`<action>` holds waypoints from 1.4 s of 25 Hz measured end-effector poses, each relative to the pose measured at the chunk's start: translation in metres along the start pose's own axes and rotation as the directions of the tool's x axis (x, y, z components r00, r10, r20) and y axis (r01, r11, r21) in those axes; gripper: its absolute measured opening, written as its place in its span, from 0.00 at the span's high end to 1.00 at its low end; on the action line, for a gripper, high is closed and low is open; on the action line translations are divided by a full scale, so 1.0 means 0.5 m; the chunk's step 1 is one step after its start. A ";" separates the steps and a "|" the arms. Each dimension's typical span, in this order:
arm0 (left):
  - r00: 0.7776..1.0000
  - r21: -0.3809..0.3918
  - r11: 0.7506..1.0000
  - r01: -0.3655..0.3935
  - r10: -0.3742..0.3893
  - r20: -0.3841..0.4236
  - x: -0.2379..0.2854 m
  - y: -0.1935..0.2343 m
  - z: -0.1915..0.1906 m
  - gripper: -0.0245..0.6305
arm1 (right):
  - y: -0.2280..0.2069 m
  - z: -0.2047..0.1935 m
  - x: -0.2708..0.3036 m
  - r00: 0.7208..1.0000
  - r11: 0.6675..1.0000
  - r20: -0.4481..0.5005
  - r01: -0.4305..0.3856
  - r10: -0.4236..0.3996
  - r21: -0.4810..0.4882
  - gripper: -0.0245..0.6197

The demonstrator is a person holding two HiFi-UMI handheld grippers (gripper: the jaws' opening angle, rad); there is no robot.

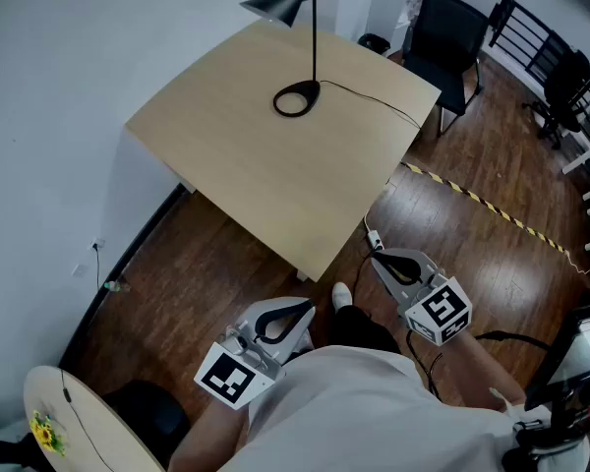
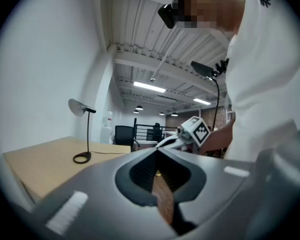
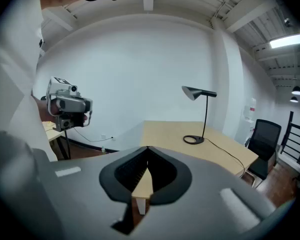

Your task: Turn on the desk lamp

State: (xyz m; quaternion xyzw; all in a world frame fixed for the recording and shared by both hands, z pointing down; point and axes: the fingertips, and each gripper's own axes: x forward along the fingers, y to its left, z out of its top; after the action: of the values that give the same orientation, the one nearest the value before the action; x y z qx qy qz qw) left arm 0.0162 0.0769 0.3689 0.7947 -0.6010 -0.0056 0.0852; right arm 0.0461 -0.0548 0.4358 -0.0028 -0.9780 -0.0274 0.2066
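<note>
Standing on pale wooden desk [image 1: 275, 190], slim black lamp [image 1: 315, 47].

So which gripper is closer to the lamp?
Right, slightly. The right gripper hangs over the floor just off the table's near corner; the left gripper sits further back, both well short of the lamp.

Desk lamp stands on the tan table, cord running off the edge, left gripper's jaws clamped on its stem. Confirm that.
Not clamped: the head view shows the left gripper, jaws shut on nothing, near the person's body, clear of the desk lamp. The lamp does stand on the tan table, cord running off the edge.
</note>
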 end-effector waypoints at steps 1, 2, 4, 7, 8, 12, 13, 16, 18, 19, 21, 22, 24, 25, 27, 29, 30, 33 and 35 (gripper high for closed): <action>1.000 0.012 1.000 -0.010 0.010 0.007 0.002 0.020 0.005 0.94 | -0.023 0.000 0.036 1.000 1.000 -0.008 -0.006 0.006 -0.015 0.96; 1.000 0.022 1.000 -0.020 0.020 0.012 0.004 0.041 0.008 0.94 | -0.045 -0.002 0.072 1.000 1.000 -0.017 -0.012 0.012 -0.029 0.96; 0.999 0.032 0.998 -0.046 0.046 0.016 0.007 0.081 0.012 0.94 | -0.088 -0.008 0.144 0.999 0.998 -0.038 -0.028 0.026 -0.048 0.96; 0.993 0.012 0.993 -0.117 0.117 0.003 0.020 0.149 0.017 0.94 | -0.162 -0.005 0.257 0.996 0.996 -0.059 -0.066 0.063 -0.062 0.96; 0.990 0.006 0.990 -0.144 0.144 -0.001 0.031 0.174 0.022 0.94 | -0.195 0.002 0.298 0.995 0.994 -0.062 -0.081 0.077 -0.069 0.96; 0.974 -0.010 0.974 -0.228 0.228 -0.012 0.087 0.266 0.046 0.94 | -0.333 0.026 0.462 0.990 0.986 -0.086 -0.122 0.113 -0.112 0.96; 0.970 -0.015 0.970 -0.243 0.243 -0.019 0.101 0.286 0.049 0.94 | -0.364 0.028 0.501 0.989 0.984 -0.094 -0.129 0.118 -0.120 0.96; 0.956 -0.028 0.956 -0.291 0.290 -0.042 0.140 0.340 0.059 0.94 | -0.450 0.019 0.610 0.983 0.977 -0.131 -0.145 0.125 -0.156 0.96; 0.946 -0.048 0.946 -0.321 0.319 -0.059 0.163 0.368 0.064 0.94 | -0.502 0.005 0.678 0.980 0.972 -0.157 -0.153 0.126 -0.177 0.96; 0.940 -0.055 0.940 -0.337 0.333 -0.070 0.173 0.380 0.066 0.94 | -0.526 -0.004 0.713 0.978 0.971 -0.168 -0.156 0.126 -0.182 0.96; 0.928 -0.063 0.928 -0.368 0.362 -0.092 0.188 0.399 0.066 0.94 | -0.570 -0.024 0.780 0.975 0.970 -0.189 -0.156 0.120 -0.186 0.96; 0.923 -0.065 0.923 -0.378 0.371 -0.098 0.197 0.409 0.064 0.94 | -0.597 -0.034 0.811 0.974 0.972 -0.199 -0.146 0.109 -0.185 0.96; 0.919 -0.070 0.919 -0.388 0.380 -0.102 0.217 0.427 0.059 0.94 | -0.656 -0.051 0.860 0.974 0.978 -0.217 -0.110 0.070 -0.178 0.96; 0.918 -0.073 0.918 -0.390 0.381 -0.106 0.226 0.436 0.056 0.94 | -0.684 -0.060 0.881 0.973 0.981 -0.227 -0.091 0.050 -0.173 0.96; 0.915 -0.080 0.915 -0.395 0.384 -0.121 0.241 0.451 0.047 0.94 | -0.730 -0.080 0.923 0.968 0.984 -0.250 -0.064 0.020 -0.169 0.96; 0.912 -0.088 0.913 -0.399 0.386 -0.136 0.254 0.465 0.041 0.94 | -0.766 -0.094 0.960 0.964 0.984 -0.267 -0.044 -0.003 -0.171 0.96; 0.912 -0.086 0.914 -0.397 0.383 -0.144 0.261 0.472 0.039 0.94 | -0.784 -0.100 0.978 0.963 0.984 -0.271 -0.034 -0.015 -0.173 0.96; 0.909 -0.095 0.911 -0.401 0.383 -0.165 0.284 0.499 0.032 0.94 | -0.836 -0.122 1.029 0.958 0.985 -0.283 -0.004 -0.045 -0.171 0.96; 0.907 -0.098 0.911 -0.401 0.379 -0.185 0.303 0.517 0.022 0.94 | -0.863 -0.138 1.057 0.951 0.986 -0.302 0.010 -0.060 -0.164 0.96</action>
State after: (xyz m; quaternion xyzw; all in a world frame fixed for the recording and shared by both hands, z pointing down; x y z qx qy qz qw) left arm -0.1897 -0.1372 0.4090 0.6485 -0.7373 0.0357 0.1860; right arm -0.4165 -0.4925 0.6900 0.0025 -0.9287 -0.1097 0.3542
